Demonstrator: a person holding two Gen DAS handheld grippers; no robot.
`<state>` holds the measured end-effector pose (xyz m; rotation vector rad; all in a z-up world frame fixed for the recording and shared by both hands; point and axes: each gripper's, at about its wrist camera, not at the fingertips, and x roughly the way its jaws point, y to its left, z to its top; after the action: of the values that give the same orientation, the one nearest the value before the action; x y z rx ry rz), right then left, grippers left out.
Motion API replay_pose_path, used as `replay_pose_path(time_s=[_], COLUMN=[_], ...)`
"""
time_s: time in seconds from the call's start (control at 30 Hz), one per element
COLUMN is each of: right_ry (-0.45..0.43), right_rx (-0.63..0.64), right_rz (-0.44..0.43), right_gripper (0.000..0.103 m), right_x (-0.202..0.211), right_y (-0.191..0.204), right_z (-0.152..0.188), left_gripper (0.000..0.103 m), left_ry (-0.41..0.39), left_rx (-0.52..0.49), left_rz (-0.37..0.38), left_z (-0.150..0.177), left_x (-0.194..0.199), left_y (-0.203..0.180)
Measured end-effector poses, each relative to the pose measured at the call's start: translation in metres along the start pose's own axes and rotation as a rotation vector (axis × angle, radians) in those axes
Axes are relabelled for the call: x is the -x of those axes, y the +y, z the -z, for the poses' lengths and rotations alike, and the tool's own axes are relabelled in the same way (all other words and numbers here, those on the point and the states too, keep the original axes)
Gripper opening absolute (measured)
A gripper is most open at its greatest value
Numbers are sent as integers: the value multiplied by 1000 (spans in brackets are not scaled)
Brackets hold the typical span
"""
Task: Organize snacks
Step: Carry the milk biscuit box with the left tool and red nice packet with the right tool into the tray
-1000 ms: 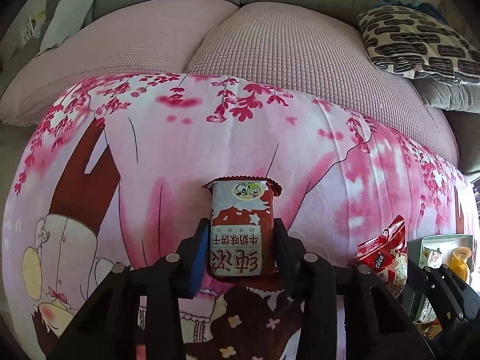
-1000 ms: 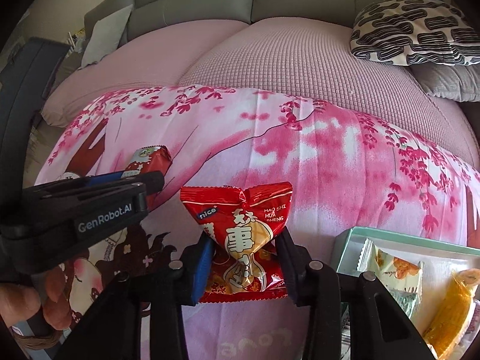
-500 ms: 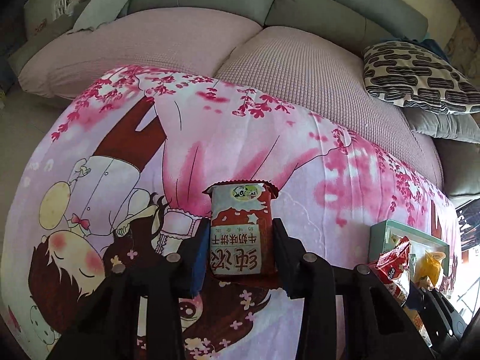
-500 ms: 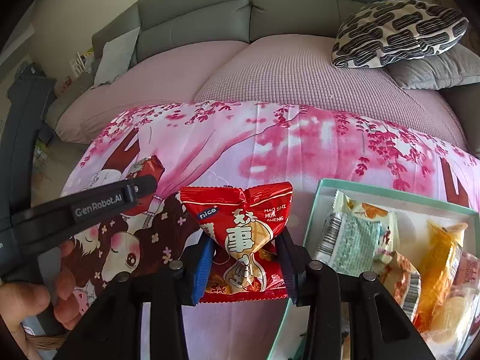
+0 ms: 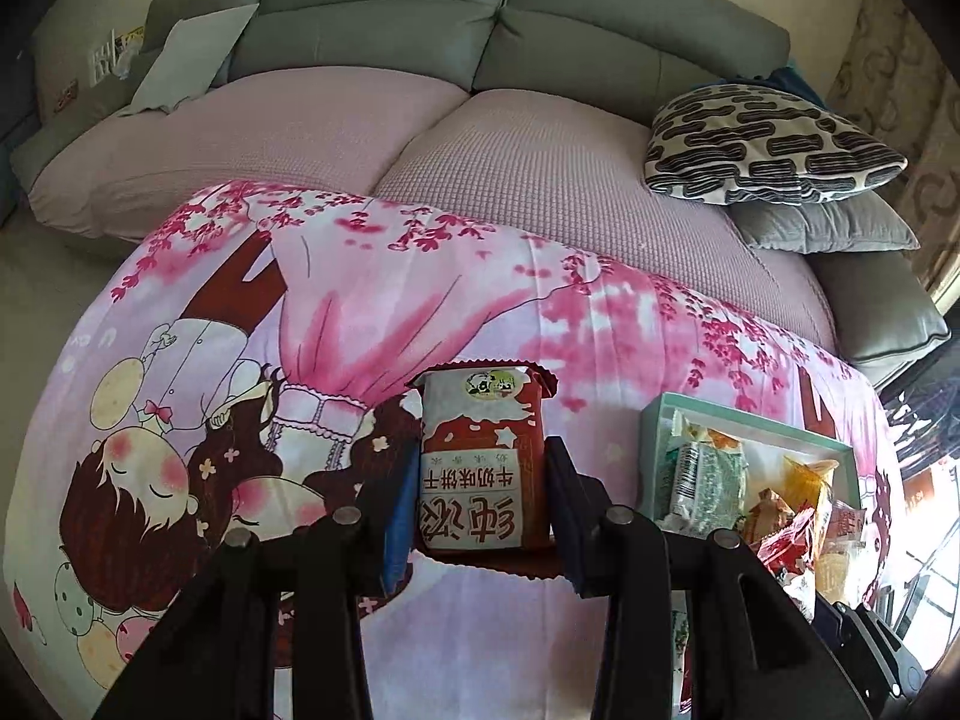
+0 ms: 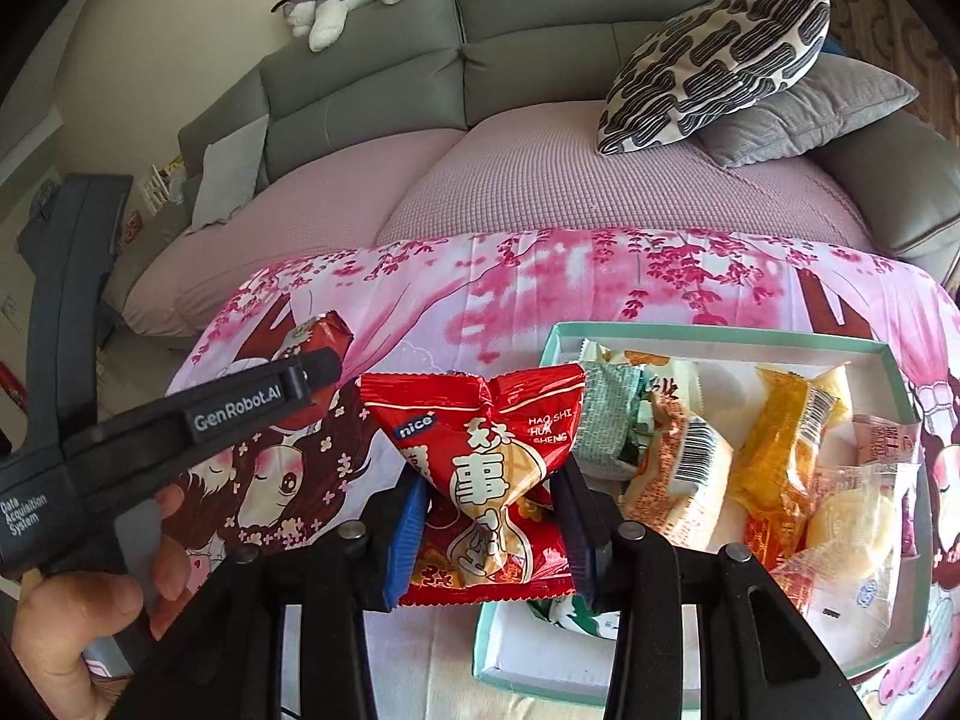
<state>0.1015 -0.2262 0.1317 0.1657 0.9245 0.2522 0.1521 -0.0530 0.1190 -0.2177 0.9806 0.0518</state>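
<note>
Both hands lifted, swung toward box [image 6: 720,339] since earlier frame. Left gripper [image 5: 480,501] clamped on biscuit pack [image 5: 480,468], right gripper [image 6: 489,525] clamped on red peanut bag [image 6: 486,456], both airborne beside box. You: clear rim first, release over bare floor patch, one at a time.

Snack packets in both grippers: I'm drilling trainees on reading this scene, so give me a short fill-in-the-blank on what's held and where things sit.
1. The right gripper is shut on a ____ peanut snack bag.
2. The left gripper is shut on a milk biscuit ____.
3. The teal box holds several wrapped ____.
4. A patterned cushion lies on the ____.

Missing words: red; packet; snacks; sofa
</note>
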Motion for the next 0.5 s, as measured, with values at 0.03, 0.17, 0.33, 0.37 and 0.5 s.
replay_pose_path(time_s=[0.03, 0.17, 0.33, 0.37, 0.5], right_ry=[-11, -70, -97, -94, -78], right_rx=[-15, -91, -135, -150, -193], right_rz=[6, 46, 153, 160, 178], right_gripper=[43, 43, 43, 43, 43], right_x=[4, 21, 31, 31, 30], right_y=[-7, -38, -72, -79, -98], right_z=[-1, -3, -2, -1, 1], left_gripper=[41, 41, 41, 41, 41], left_ry=[1, 13, 36, 45, 80], left_rx=[-8, -44, -133, -149, -220], left_rz=[7, 42, 74, 77, 81], left_z=[2, 11, 21, 23, 34], left_x=[1, 1, -4, -6, -14], left_y=[-5, -26, -59, -65, -86])
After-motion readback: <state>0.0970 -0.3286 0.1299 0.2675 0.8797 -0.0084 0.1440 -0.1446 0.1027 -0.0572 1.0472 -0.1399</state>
